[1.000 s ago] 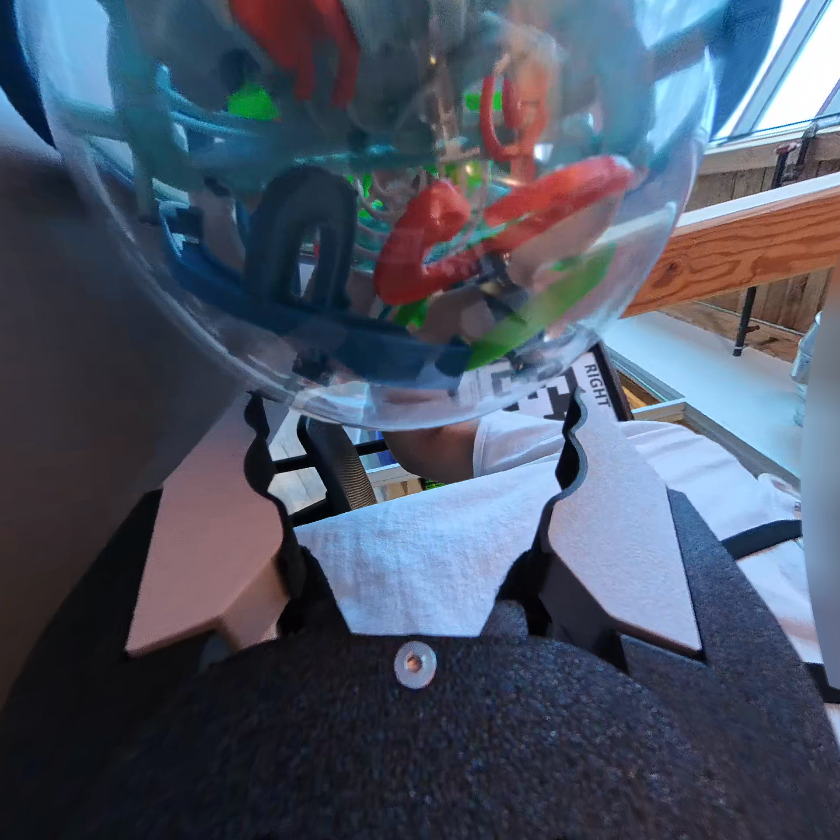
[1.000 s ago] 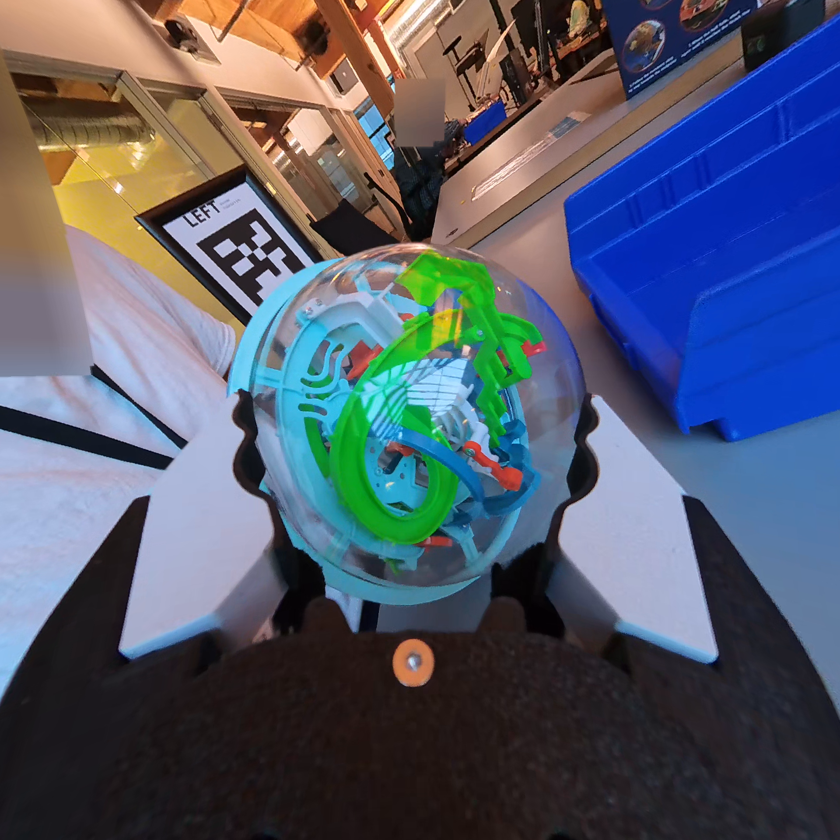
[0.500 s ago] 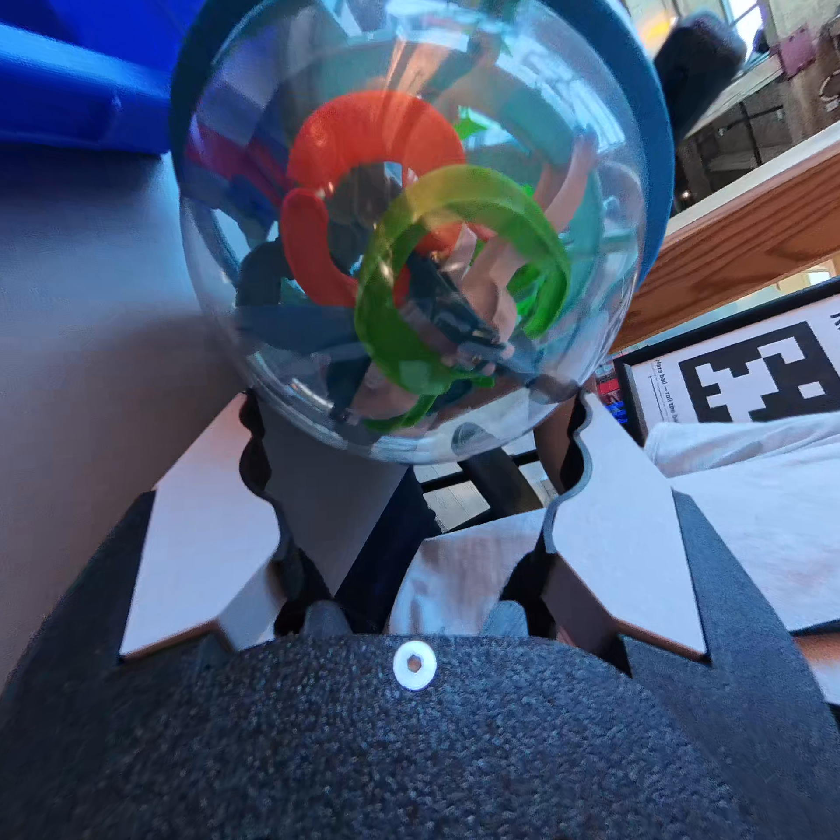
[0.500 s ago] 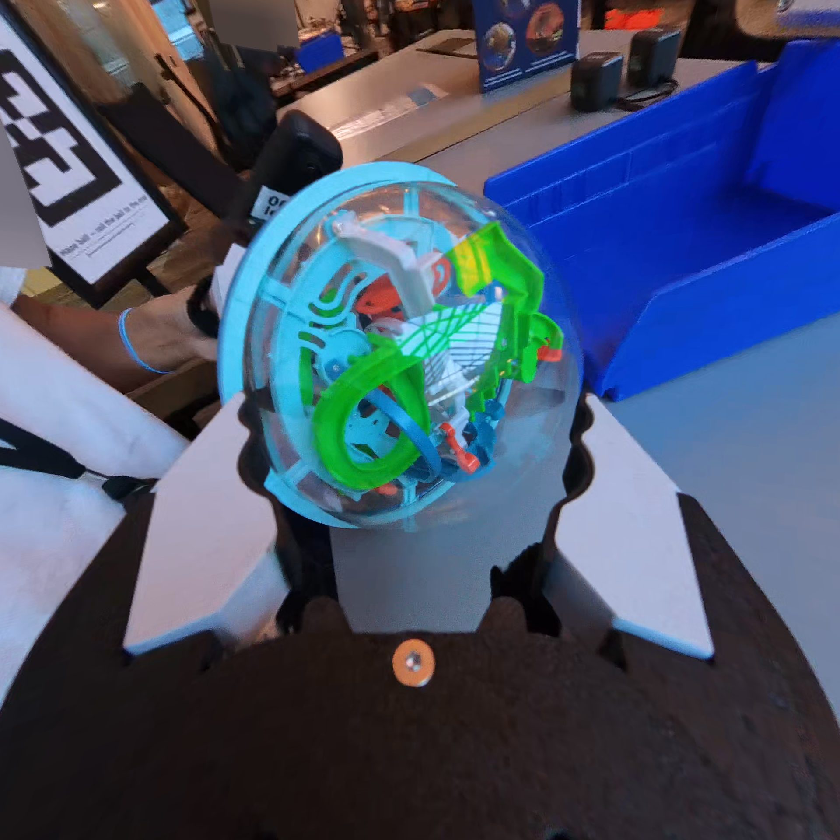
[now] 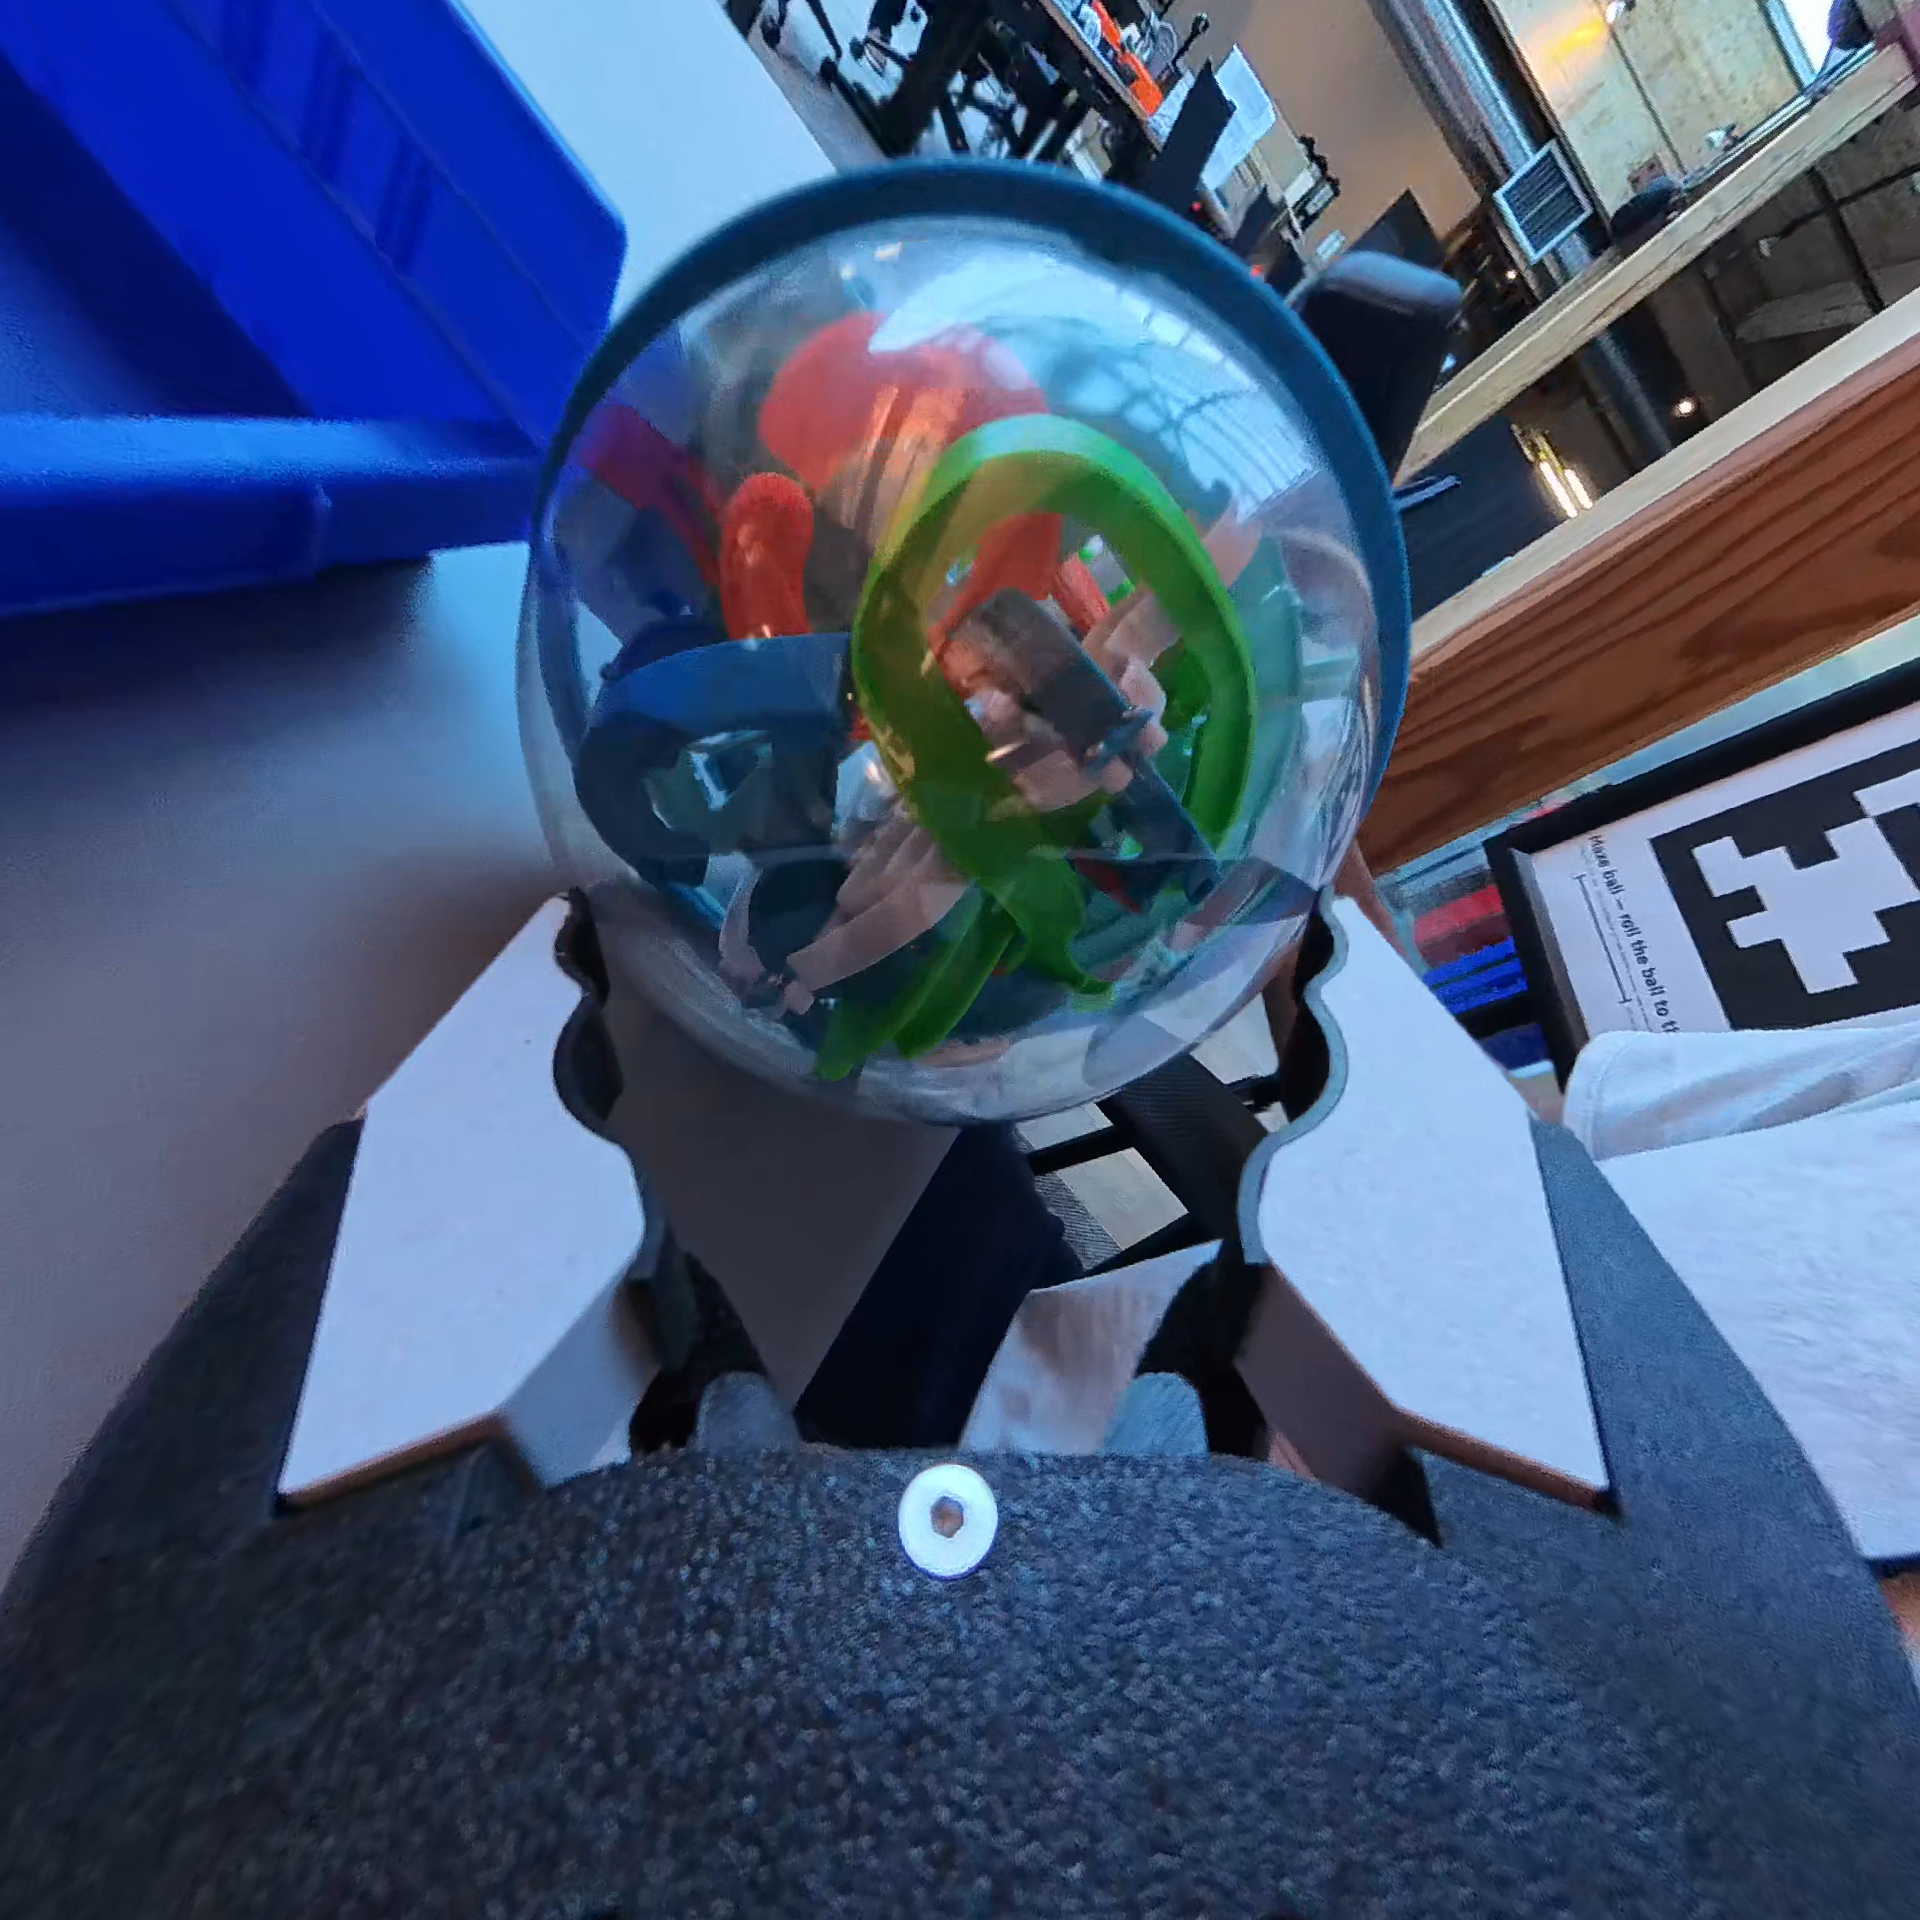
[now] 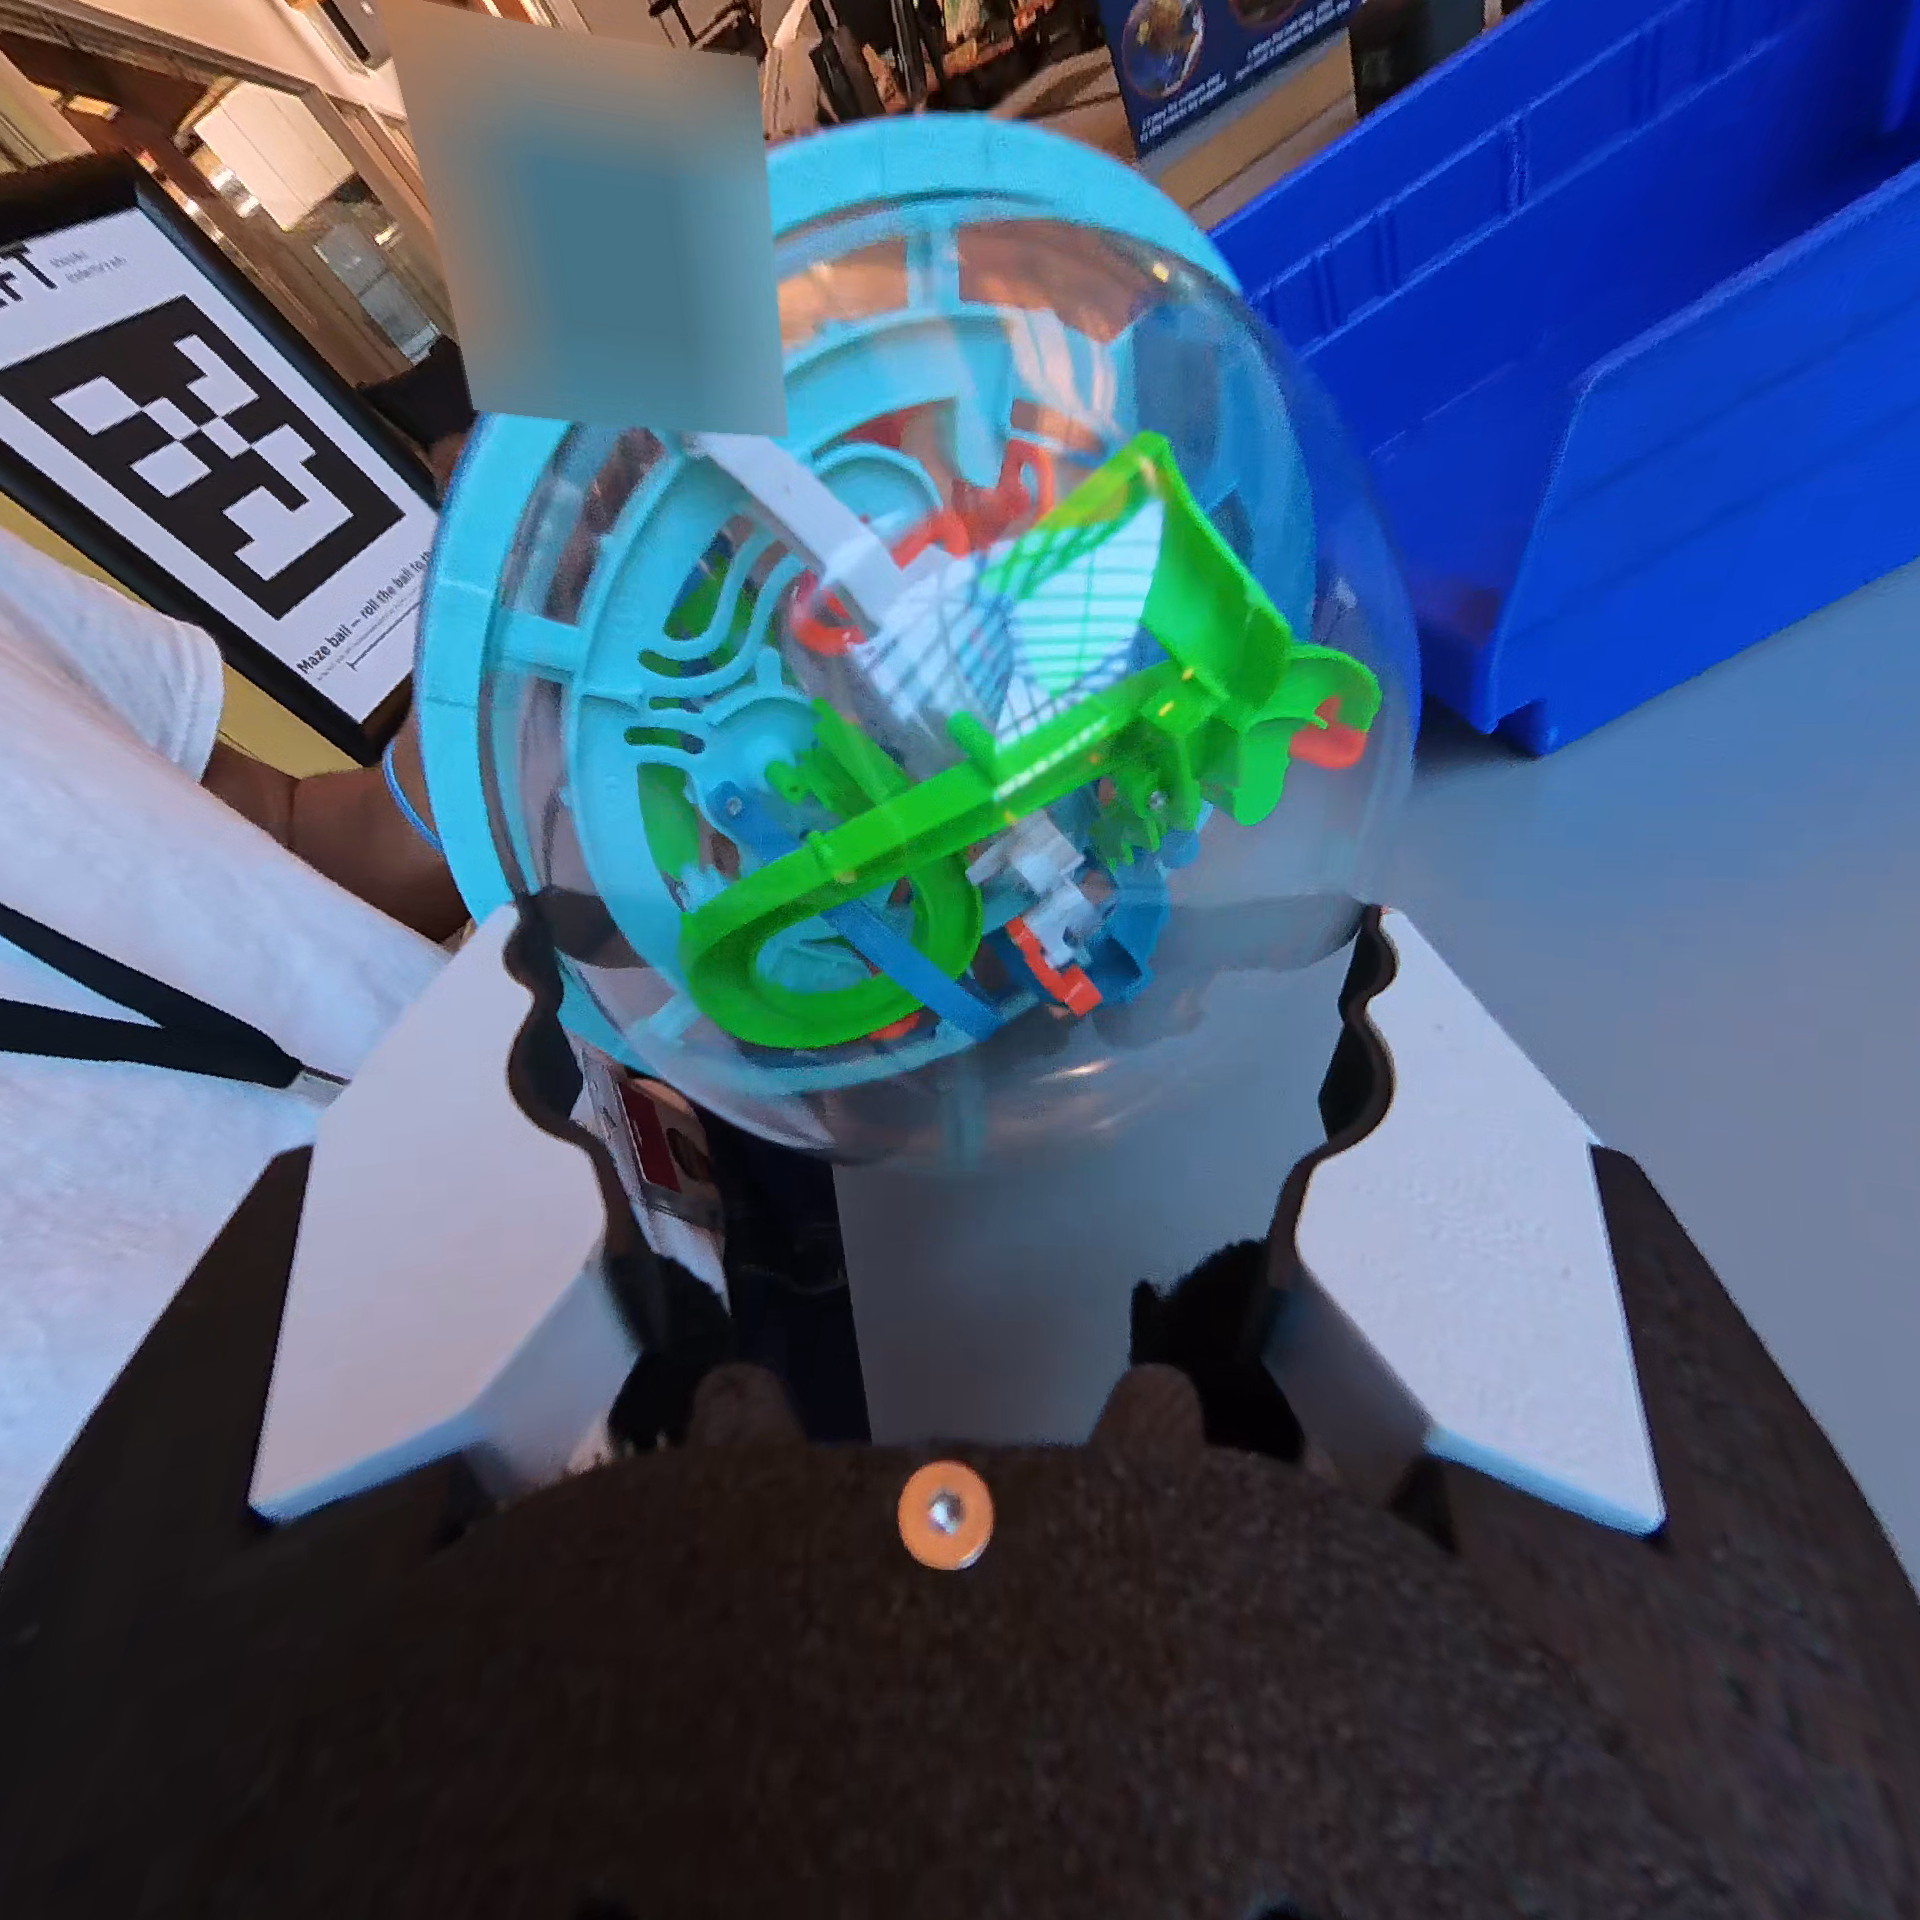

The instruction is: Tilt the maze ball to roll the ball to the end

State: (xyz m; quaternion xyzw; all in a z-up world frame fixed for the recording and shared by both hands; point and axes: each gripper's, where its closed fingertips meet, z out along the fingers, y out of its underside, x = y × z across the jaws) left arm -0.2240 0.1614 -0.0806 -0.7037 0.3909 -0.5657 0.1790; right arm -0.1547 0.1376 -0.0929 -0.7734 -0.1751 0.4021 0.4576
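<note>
The maze ball (image 5: 956, 644) is a clear sphere with a teal ring around it and green, red and blue tracks inside. It is off the table, cradled between my two grippers from opposite sides. My left gripper (image 5: 948, 914) is open, and its fingertips (image 5: 1340, 935) touch the lower sides of the sphere. My right gripper (image 6: 945, 925) is open in the same way under the maze ball in the right wrist view (image 6: 935, 727). I cannot make out the small ball inside.
A blue bin (image 6: 1662, 364) stands on the grey table (image 6: 1662, 935) and also shows in the left wrist view (image 5: 260, 312). A framed sign (image 6: 187, 436) and a person's white shirt (image 6: 104, 935) are close behind. A wooden beam (image 5: 1662, 582) runs on the right.
The maze ball has been turned between the two grippers, so other tracks face each camera. Both grippers swung round with it. The finger gaps have not changed.
</note>
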